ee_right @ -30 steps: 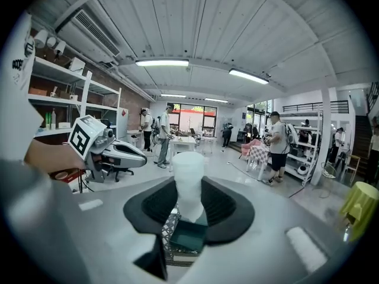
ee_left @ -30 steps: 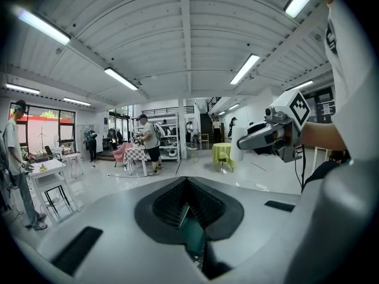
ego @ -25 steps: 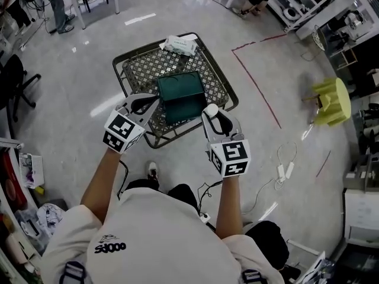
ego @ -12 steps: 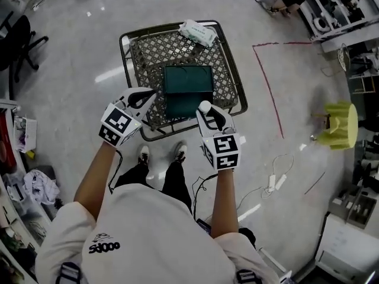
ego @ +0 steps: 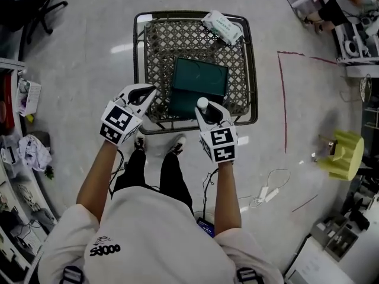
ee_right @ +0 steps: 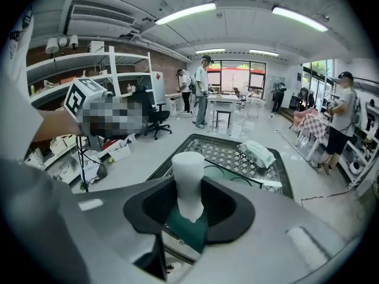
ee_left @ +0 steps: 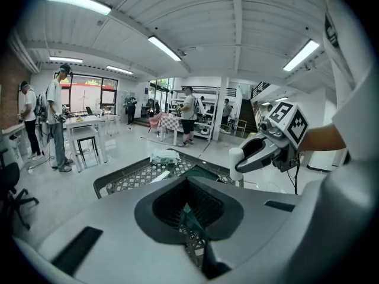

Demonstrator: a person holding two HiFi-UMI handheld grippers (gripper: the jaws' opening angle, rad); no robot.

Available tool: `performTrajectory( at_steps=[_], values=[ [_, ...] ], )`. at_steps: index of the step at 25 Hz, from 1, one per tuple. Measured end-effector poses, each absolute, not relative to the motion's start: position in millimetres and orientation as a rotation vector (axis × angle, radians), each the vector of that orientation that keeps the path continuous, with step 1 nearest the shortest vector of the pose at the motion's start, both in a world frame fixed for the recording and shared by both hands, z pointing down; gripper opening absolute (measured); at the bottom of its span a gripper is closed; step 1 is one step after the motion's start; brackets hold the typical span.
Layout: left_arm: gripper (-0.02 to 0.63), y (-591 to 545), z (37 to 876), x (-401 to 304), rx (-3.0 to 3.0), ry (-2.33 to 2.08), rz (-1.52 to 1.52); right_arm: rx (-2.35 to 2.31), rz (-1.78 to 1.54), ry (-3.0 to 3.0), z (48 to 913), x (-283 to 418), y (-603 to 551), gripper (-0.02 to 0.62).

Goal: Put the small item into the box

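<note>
A dark green box point(ego: 198, 83) lies on a metal lattice table point(ego: 254, 70). My right gripper point(ego: 204, 106) is shut on a small white cylinder point(ego: 202, 103) and holds it upright over the box's near edge. In the right gripper view the cylinder point(ee_right: 188, 185) stands between the jaws with the green box point(ee_right: 186, 231) behind it. My left gripper point(ego: 149, 92) hovers at the table's near left edge, shut with nothing in it. The left gripper view shows the right gripper point(ee_left: 238, 160) and its cylinder point(ee_left: 235, 158) above the table.
A white pack of wipes point(ego: 222, 27) lies at the table's far right corner. A yellow stool point(ego: 343, 154) stands on the floor to the right, past a red tape line point(ego: 283, 99). Cables and a power strip point(ego: 266, 194) lie near my feet. People stand far off.
The head view has swung so the table sits straighter ahead. My right gripper, with the cylinder, has moved from beside the box's near right corner to over its near edge.
</note>
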State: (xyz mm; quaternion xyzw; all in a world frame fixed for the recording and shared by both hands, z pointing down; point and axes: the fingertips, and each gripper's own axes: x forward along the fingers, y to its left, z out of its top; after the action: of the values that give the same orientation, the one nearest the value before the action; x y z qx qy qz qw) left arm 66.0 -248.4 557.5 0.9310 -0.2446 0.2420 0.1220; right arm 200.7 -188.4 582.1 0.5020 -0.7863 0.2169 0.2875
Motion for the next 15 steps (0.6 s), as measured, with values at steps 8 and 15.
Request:
performTrajectory(
  at_steps=[8,15],
  values=[
    [0.005,-253.9,595.6,50.7,2.611,-0.777,0.762,1.181,0.632,-2.061,653.6,188.9,-194.1,0.137],
    [0.006,-251.6,628.0,41.8,2.581,-0.749,0.848,1.077,0.669,-1.986,718.7,180.0,-195.5,0.137]
  ],
)
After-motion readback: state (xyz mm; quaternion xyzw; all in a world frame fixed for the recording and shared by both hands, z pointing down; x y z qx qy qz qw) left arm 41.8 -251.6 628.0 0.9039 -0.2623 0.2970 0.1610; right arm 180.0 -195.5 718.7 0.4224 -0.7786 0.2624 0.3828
